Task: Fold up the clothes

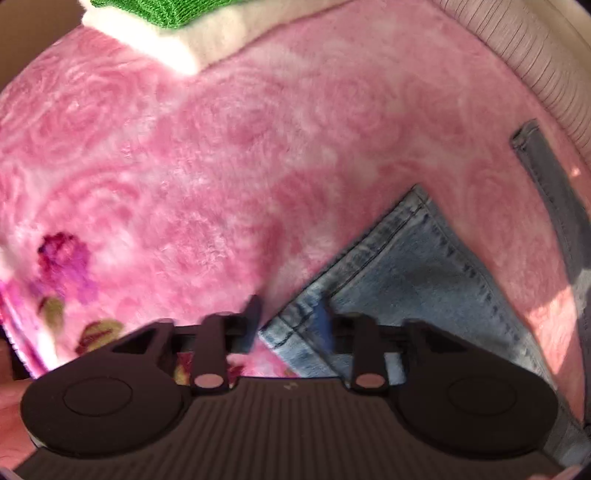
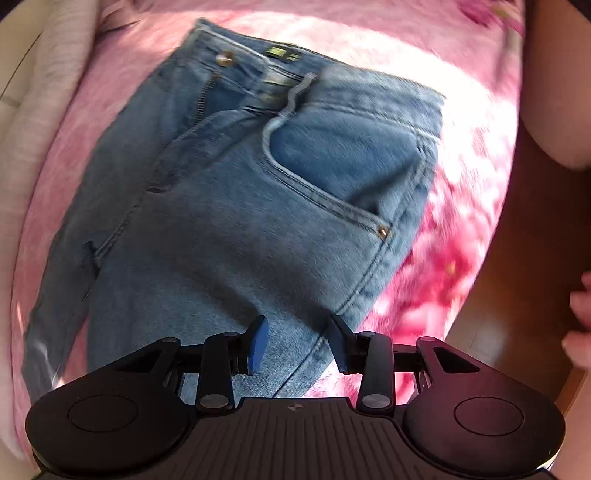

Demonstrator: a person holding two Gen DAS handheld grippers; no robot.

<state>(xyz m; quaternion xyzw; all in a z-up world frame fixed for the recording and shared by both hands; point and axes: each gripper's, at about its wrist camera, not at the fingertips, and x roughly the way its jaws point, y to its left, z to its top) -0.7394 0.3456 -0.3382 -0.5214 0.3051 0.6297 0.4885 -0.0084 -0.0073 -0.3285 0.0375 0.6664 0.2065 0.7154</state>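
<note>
Light blue jeans (image 2: 229, 206) lie flat on a pink rose-patterned blanket (image 2: 461, 122), waistband and button towards the top of the right wrist view. My right gripper (image 2: 299, 339) hovers over the thigh near the side seam, jaws open, with nothing pinched. In the left wrist view a leg end of the jeans (image 1: 406, 266) with its stitched hem lies at the lower right on the blanket (image 1: 221, 166). My left gripper (image 1: 290, 317) is over the hem's corner with a gap between its fingers. The denim lies flat beneath them. Both views are motion-blurred.
A folded green cloth (image 1: 166, 11) rests on a folded white one (image 1: 177, 48) at the blanket's far edge. A grey garment strip (image 1: 546, 177) and ribbed pale fabric (image 1: 535, 55) lie at the right. A person's arm (image 2: 554, 92) and wooden floor (image 2: 517, 277) border the bed.
</note>
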